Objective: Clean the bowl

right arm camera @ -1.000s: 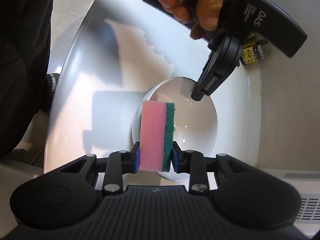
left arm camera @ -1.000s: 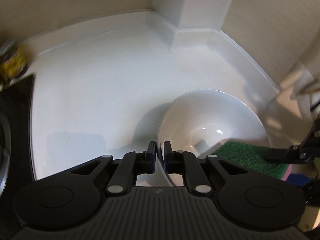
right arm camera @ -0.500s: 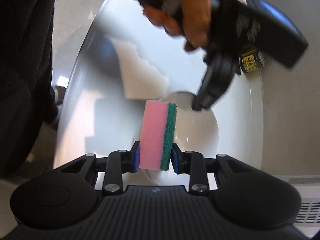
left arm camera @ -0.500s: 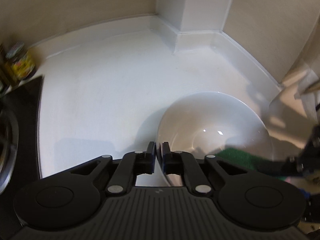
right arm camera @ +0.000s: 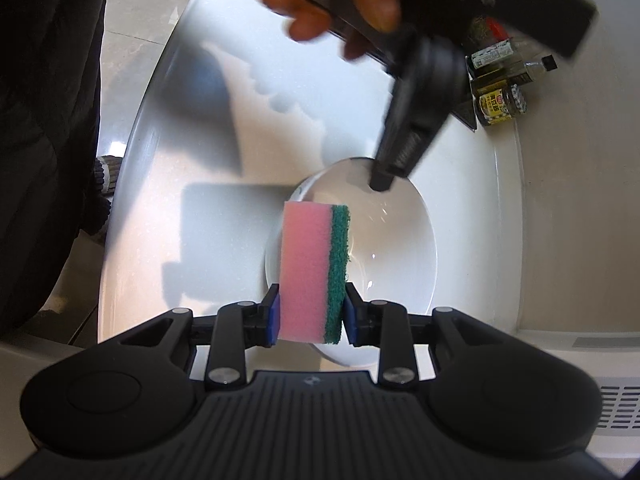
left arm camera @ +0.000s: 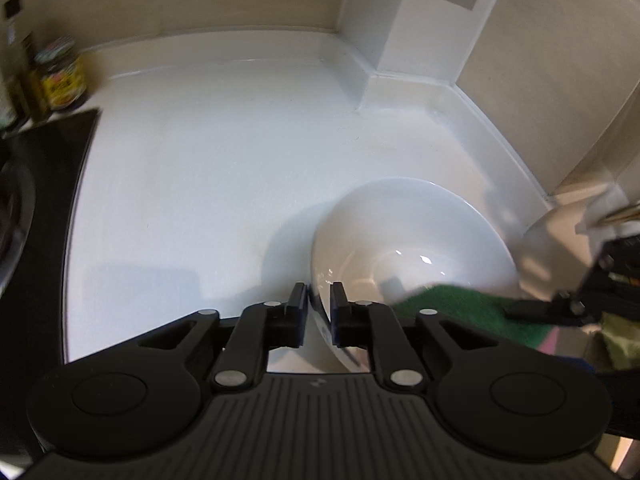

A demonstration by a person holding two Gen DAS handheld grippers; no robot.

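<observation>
The white bowl (left arm camera: 412, 248) sits on the white countertop (left arm camera: 208, 168), at about four o'clock in the left wrist view and just right of centre in the right wrist view (right arm camera: 384, 248). The left gripper (left arm camera: 319, 312) pinches the bowl's near rim, one finger outside the wall and one inside, the pads close together with the thin rim between them. In the right wrist view the left gripper (right arm camera: 384, 184) shows blurred at one o'clock, its tip on the bowl's far rim, with the person's hand (right arm camera: 344, 4) on its handle at twelve o'clock.

The right gripper (right arm camera: 308, 312) clamps a sponge (right arm camera: 314, 268), pink foam on the left and green scouring layer on the right, standing on edge between the blue pads. The sponge hangs over the bowl's left rim; whether it touches the inside I cannot tell. From the left wrist view the green face of the sponge (left arm camera: 468, 308) lies over the bowl's rim at four o'clock, with the right gripper's finger (left arm camera: 548, 312) beside it.

Jars and bottles (right arm camera: 500, 80) stand at two o'clock by a black cooktop (left arm camera: 44, 184).
</observation>
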